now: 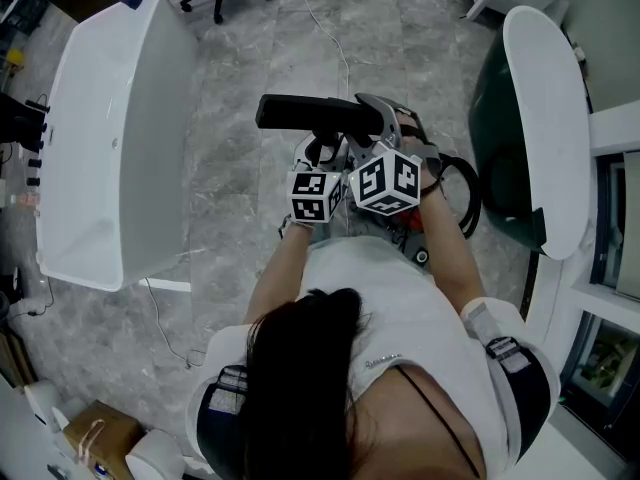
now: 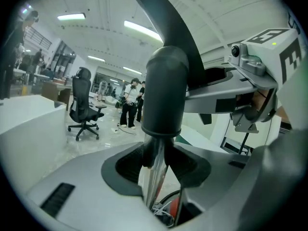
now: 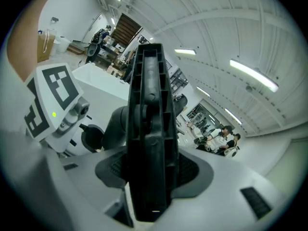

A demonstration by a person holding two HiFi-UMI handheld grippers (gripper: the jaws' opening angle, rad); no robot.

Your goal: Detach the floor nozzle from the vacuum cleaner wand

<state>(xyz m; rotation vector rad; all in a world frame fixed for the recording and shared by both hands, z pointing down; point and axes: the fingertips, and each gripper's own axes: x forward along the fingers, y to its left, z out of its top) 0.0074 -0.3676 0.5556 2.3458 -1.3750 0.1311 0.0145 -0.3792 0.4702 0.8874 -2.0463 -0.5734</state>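
Floor nozzle (image 1: 305, 113), held in front of you above the grey stone floor (image 1: 240, 198). Your right claw (image 3: 149, 174) grips its black ribbed body; your left claw (image 2: 156, 160) clamps the shiny wand (image 2: 154, 182). White desks (image 1: 100, 138) flank you.

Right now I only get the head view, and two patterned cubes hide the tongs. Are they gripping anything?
Observer: Yes. The left tongs are closed on the shiny wand, just below a black collar.
Operator: And the other pair?
Observer: The right tongs clamp the black ribbed floor nozzle from both sides.
Operator: Is anybody else nearby?
Observer: The left gripper view shows people standing beyond an office chair.
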